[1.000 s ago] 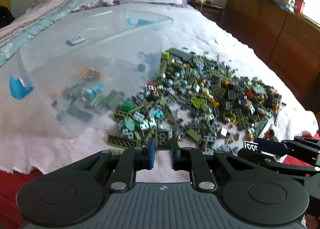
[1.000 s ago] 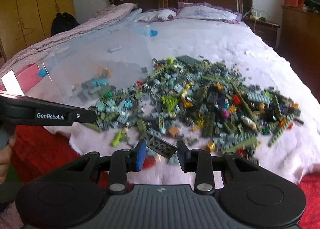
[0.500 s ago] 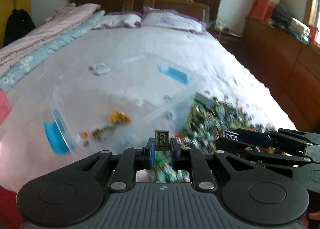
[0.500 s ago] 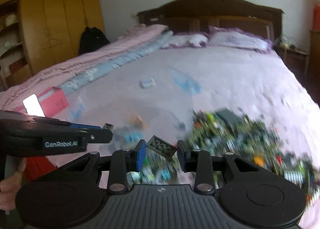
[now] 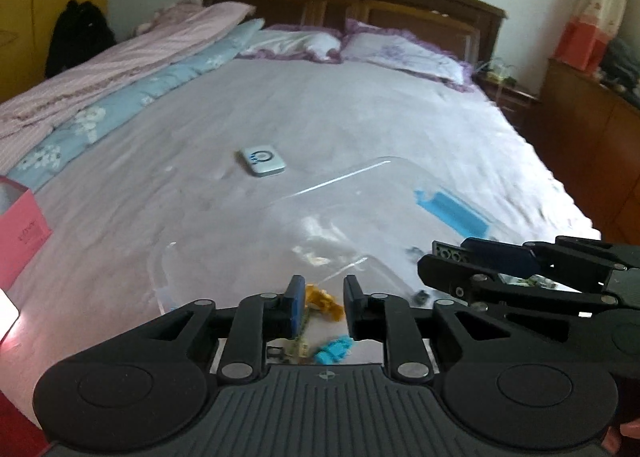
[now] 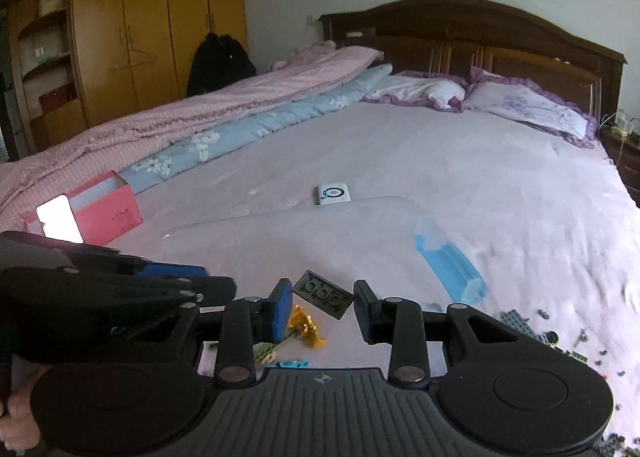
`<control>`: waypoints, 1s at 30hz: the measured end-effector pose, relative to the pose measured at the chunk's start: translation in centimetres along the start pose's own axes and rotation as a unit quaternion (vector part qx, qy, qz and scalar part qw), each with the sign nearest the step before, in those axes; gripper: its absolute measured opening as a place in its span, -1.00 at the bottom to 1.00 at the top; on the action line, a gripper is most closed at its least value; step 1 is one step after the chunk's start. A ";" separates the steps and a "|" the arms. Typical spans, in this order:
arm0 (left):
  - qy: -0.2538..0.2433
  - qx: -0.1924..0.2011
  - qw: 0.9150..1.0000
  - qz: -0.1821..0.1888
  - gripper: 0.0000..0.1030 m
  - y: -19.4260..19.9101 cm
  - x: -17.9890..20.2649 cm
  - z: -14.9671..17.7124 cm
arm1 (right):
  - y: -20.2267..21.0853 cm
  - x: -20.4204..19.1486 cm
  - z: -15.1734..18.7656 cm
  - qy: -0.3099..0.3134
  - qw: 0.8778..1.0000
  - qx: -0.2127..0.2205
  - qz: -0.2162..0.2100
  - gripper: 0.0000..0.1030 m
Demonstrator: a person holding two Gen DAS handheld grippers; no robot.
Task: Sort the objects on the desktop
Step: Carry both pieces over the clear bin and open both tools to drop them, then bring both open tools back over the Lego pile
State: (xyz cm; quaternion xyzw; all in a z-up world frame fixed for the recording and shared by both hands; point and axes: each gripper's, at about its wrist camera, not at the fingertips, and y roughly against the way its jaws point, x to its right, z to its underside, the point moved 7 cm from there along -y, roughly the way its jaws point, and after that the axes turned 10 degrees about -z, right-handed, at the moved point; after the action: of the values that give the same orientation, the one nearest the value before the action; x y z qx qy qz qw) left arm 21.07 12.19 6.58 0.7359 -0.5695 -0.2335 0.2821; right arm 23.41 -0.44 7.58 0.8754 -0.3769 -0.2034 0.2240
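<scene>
Only a few bricks lie in the clear bin point(image 6: 400, 225) below both grippers: the right gripper point(image 6: 322, 311) clamps a grey plate point(image 6: 323, 294), the left gripper point(image 5: 320, 303) gapes empty, most of the pile unsorted.

Bed point(image 6: 460, 161) covered by pale pink sheet. Clear plastic bin point(image 6: 304, 233) with blue handle clips set on sheet, near foot end. Small white device point(image 6: 334, 193) with ring marking laid flat just beyond bin's far rim. Pink open box point(image 6: 106, 209) placed at left edge. Folded pink quilt point(image 6: 224, 105) and blue floral quilt point(image 6: 256, 129) stretched along left side. Two purple-frilled pillows point(image 6: 524, 107) propped at headboard. Scattered building bricks point(image 6: 560, 341) seen at lower right on sheet.
</scene>
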 end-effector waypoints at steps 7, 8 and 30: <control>-0.003 0.008 1.000 -0.006 -0.03 0.8 -0.8 0.5 | 0.1 0.6 0.4 -0.019 1.000 0.007 0.001 -0.15; -0.006 0.010 1.000 -0.006 0.06 1.0 -0.6 0.7 | 0.6 0.8 0.8 -0.021 1.000 0.009 0.003 -0.12; -0.134 0.053 0.989 0.028 0.63 7.7 7.4 10.7 | 11.3 3.8 19.9 -0.135 0.987 -0.058 0.058 0.05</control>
State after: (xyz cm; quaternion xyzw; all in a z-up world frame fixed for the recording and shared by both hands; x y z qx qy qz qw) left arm 10.35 1.94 3.85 0.6957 -0.6340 -0.2915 0.1705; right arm 8.93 -14.97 -3.19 0.8022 -0.4414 -0.3279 0.2328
